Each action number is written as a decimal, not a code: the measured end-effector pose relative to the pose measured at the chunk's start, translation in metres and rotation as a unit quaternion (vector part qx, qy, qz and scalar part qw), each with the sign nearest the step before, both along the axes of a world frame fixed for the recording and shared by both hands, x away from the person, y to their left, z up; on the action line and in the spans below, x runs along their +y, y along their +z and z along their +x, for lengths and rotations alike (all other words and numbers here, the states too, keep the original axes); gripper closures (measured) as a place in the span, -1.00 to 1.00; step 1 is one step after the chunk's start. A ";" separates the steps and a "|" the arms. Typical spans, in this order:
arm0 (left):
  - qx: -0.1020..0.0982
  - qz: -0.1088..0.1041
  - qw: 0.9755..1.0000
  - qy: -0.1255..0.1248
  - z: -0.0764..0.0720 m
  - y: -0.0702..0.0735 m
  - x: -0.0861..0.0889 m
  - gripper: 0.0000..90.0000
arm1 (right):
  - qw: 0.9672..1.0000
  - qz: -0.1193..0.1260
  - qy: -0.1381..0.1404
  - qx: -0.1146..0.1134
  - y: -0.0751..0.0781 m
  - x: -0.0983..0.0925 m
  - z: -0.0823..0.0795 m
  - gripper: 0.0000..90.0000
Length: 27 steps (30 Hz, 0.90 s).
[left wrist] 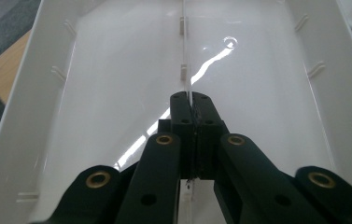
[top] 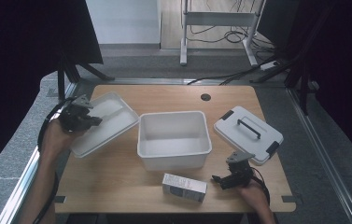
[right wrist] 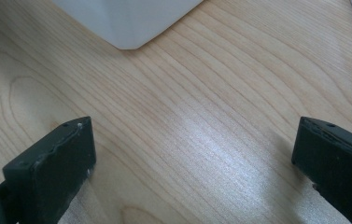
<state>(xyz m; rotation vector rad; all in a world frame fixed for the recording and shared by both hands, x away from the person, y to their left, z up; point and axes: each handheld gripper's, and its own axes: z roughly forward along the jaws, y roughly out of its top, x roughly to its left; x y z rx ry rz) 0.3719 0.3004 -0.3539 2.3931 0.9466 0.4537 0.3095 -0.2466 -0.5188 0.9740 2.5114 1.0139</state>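
Left of centre in the high view, the left gripper [top: 78,116] holds a shallow tray [top: 113,122] tilted beside the open bin [top: 173,140], long axis running to the upper right; right gripper [top: 233,179] sits near the small box [top: 184,187]. Left gripper view: jaws pinched tight on the tray's centre divider [left wrist: 183,56]. Right gripper view: jaws wide apart, empty, over bare table [right wrist: 187,116]

My tray [left wrist: 94,93] and the bin [top: 174,138] are white. The lid [top: 248,134] is pale grey with black clasps, on my light wood-grain table [right wrist: 187,116].
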 end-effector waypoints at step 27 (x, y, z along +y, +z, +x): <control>0.002 -0.026 0.999 0.047 -0.021 -0.115 0.017 0.97 | 1.000 0.000 -0.001 0.000 0.000 0.000 0.000 -1.00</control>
